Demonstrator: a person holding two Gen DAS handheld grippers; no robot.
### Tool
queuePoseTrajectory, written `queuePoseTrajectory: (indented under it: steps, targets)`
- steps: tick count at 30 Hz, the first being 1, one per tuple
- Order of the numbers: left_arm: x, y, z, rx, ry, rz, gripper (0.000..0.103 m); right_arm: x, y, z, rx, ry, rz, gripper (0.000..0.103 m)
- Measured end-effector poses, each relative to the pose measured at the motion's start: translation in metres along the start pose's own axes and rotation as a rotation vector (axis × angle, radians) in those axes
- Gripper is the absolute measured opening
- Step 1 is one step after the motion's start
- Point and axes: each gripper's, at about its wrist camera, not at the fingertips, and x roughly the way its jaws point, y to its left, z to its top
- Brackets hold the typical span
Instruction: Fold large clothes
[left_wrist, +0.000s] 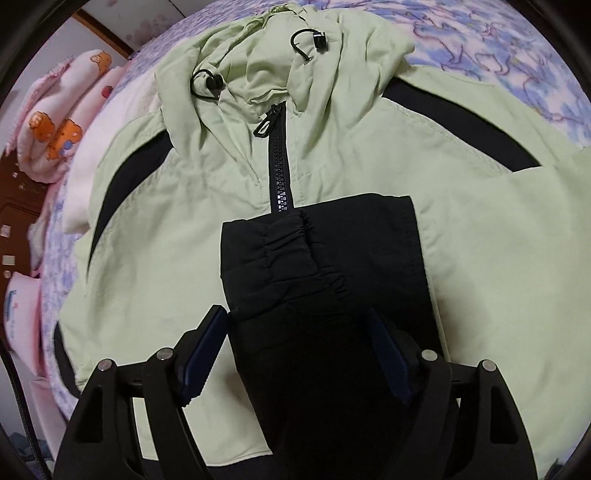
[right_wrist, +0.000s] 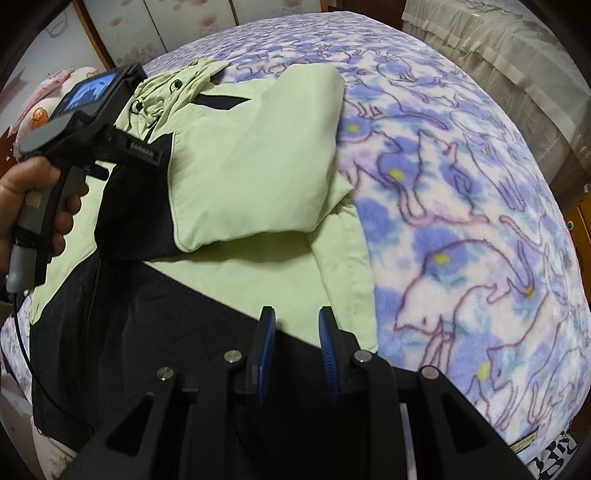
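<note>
A light green jacket with black panels lies face up on the bed, zipper closed and hood bunched at the far end. A black sleeve cuff is laid across its chest. My left gripper stands open, its fingers on either side of that sleeve without pinching it. In the right wrist view the other sleeve is folded over the jacket. My right gripper hovers over the jacket's near edge, jaws narrowly apart with nothing between them. A hand holds the left gripper's handle.
A purple and white animal-print blanket covers the bed to the right of the jacket. Pink pillows are stacked at the left edge of the bed. A beige bedcover hangs beyond the far right.
</note>
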Motion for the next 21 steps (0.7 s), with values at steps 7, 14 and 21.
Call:
queuePoseTrajectory:
  steps: [7,14,21]
  targets:
    - [-0.002,0.065,-0.009,-0.071,0.009,-0.278,0.02,0.015,-0.016,0.018,-0.049,-0.06,-0.055,0.024]
    - [-0.004,0.163,-0.034,-0.187,-0.134,-0.647,0.019,0.035,-0.008,0.036,-0.195,-0.089,-0.08,0.031]
    - [0.049,0.224,-0.072,-0.377,-0.068,-0.703,0.034,0.034,-0.004,0.036,-0.216,-0.096,-0.013,0.041]
